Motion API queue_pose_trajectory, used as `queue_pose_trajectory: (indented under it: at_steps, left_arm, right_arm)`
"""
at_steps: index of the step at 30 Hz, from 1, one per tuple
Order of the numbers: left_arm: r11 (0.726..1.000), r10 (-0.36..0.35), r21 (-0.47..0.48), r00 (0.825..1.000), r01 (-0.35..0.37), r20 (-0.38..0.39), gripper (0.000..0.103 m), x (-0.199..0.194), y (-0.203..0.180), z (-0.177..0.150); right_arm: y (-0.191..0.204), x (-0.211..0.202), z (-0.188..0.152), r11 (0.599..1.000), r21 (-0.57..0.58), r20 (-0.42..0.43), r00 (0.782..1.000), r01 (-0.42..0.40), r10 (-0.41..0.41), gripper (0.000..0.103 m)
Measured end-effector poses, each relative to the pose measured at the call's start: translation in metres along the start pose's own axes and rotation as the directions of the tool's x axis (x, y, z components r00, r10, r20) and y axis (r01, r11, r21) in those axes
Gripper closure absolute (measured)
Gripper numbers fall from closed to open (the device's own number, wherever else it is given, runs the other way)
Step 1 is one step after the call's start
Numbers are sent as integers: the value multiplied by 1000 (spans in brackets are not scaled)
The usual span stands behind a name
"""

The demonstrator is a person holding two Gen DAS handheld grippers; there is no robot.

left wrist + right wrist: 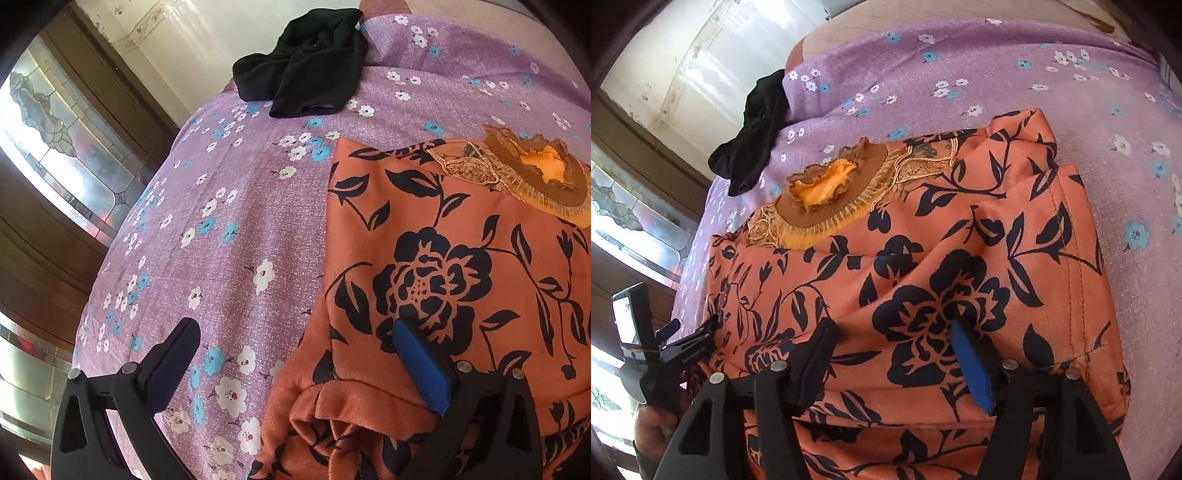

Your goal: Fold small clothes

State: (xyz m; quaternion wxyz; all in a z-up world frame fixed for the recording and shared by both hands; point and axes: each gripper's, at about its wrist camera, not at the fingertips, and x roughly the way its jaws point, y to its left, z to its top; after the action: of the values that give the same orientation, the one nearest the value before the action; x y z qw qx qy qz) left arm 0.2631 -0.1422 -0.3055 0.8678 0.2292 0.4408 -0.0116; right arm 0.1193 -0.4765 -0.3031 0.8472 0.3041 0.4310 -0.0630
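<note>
An orange garment with a black flower print (461,266) lies partly folded on the purple flowered bedsheet (240,206); its brown ruffled collar (535,173) points away. It also fills the right wrist view (923,277), collar (827,195) at the far left. My left gripper (295,332) is open at the garment's left edge, one finger over the sheet, the blue-padded finger (421,369) on the cloth. My right gripper (890,332) is open above the garment's near part, holding nothing. The left gripper also shows in the right wrist view (665,354).
A crumpled black garment (306,62) lies at the far edge of the bed, also in the right wrist view (753,140). A wooden door with patterned glass (59,147) and a white tiled wall (192,33) stand to the left.
</note>
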Motion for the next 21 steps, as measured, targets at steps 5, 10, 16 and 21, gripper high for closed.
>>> queue_pose_trajectory:
  at_steps: [5,10,16,21]
  left_arm:
    - [995,-42,-86,999,42,4,0,-1,10,-13]
    - [988,-153,-17,988,153,9,0,-28,28,-47]
    - [994,-96,54,993,93,68,0,-82,48,-128]
    - [969,-243,-31,970,244,29,0,-121,67,-198]
  right_arm:
    - [-3,-12,-10,999,42,19,999,-31,30,35]
    - [-11,-48,-55,997,48,-14,998,-56,57,35]
    - [-15,-88,-119,997,-25,25,997,-75,76,36]
    - [-19,-100,-162,987,25,34,986,-161,161,36]
